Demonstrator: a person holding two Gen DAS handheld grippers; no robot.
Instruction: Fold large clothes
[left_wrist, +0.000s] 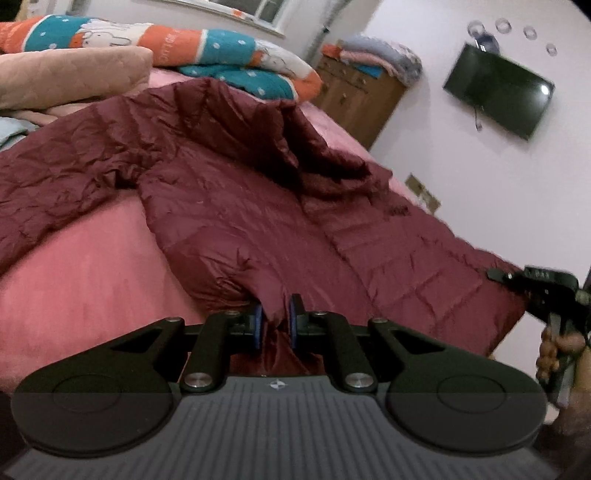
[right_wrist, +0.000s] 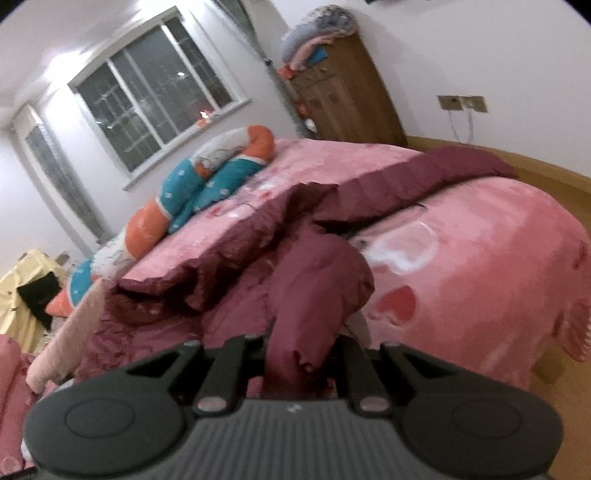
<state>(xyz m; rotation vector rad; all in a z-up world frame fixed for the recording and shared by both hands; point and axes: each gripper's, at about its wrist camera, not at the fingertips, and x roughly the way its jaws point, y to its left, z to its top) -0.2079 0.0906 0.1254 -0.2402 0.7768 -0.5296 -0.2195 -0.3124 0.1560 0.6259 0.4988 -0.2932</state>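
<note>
Judging by the dark red jacket (left_wrist: 236, 206) sprawled unfolded across the pink bed (left_wrist: 74, 280) mid-frame, folding has barely begun: the left gripper (left_wrist: 275, 325) pinches its hem, the right gripper (right_wrist: 299, 365) clamps a bunched edge, every fold remaining.

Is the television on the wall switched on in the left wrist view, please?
No, the television screen is dark, showing only a small reflected light spot.
</note>
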